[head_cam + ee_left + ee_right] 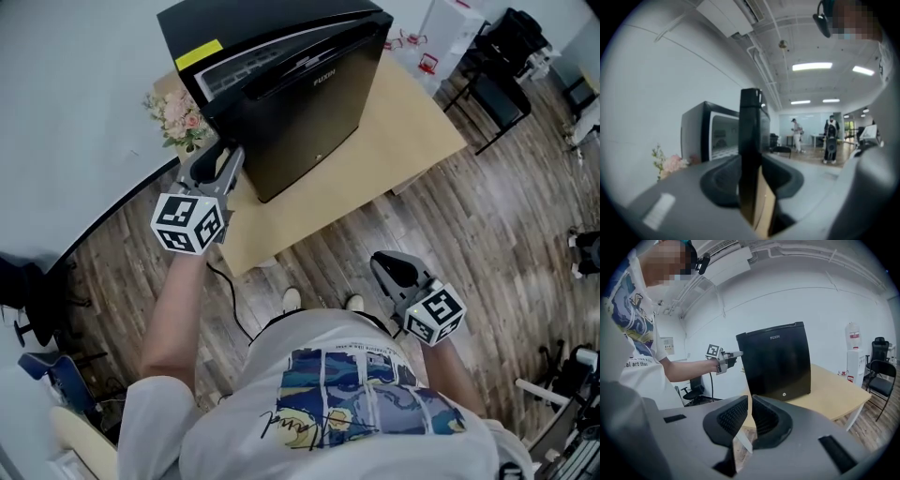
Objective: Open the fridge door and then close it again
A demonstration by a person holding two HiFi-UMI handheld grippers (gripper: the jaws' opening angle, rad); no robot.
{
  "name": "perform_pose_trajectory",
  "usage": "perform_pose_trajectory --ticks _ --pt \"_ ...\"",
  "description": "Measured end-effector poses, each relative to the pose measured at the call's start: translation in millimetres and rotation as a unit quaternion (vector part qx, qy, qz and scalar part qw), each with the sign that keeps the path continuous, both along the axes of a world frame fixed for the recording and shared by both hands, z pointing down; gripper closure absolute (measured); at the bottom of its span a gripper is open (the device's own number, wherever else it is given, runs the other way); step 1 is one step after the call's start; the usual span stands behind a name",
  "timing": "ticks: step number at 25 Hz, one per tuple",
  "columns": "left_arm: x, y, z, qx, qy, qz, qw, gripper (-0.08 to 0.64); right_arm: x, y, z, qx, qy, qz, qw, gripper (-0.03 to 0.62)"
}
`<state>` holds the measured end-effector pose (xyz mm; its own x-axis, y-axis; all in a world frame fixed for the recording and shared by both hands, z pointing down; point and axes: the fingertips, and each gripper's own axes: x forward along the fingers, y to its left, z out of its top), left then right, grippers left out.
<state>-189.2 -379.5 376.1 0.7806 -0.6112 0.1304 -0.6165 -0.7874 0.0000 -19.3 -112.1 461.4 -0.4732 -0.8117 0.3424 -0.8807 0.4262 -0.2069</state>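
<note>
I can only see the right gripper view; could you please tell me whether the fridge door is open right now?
Observer: Yes. In the head view the fridge door stands ajar, with the white inside showing along its top.
Operator: Thank you. Does the left gripper have hold of it?
Observer: In its own view, the left gripper has its jaws closed on the door's free edge.
Operator: Is there anything beside the fridge on that side?
Observer: Yes, pink flowers stand beside the fridge, close to the left gripper.
</note>
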Motion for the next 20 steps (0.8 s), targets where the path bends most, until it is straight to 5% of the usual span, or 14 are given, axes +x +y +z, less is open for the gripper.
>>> perform_pose_trajectory --ticks 20 --pt "47.5 95.3 -4.7 -0.005 0.005 -0.115 0.9933 0.422 91.2 47.4 -0.1 -0.001 -0.016 -0.084 0.996 0.563"
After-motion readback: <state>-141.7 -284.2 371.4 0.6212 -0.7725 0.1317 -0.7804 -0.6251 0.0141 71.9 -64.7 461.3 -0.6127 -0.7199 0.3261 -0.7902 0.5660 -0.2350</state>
